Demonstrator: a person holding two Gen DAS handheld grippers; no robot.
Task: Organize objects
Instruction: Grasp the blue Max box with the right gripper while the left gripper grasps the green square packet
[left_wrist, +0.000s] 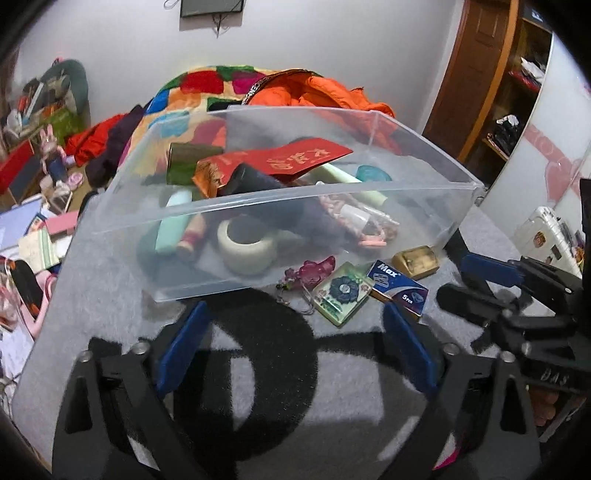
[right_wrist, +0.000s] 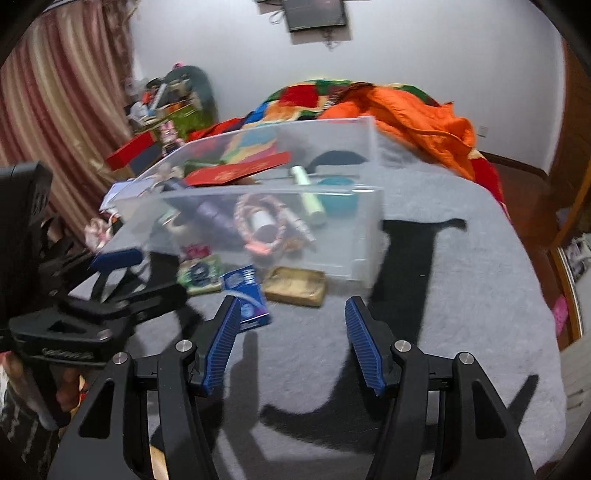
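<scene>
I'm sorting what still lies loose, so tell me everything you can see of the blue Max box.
The blue Max box is a small flat carton, seemingly cardboard, printed with "Max", "5 pcs" and a white swoosh. It lies flat on the grey blanket, outside the clear bin, near its front wall. It sits between the green flower tile and the gold tin, apparently touching both. Nothing grips it.

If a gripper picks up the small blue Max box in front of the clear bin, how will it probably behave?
The Max box looks like thin cardboard, so it is probably light and may crush under a hard squeeze. Its flat sides should not roll. It lies touching the flower-patterned square, which may shift too.
</scene>
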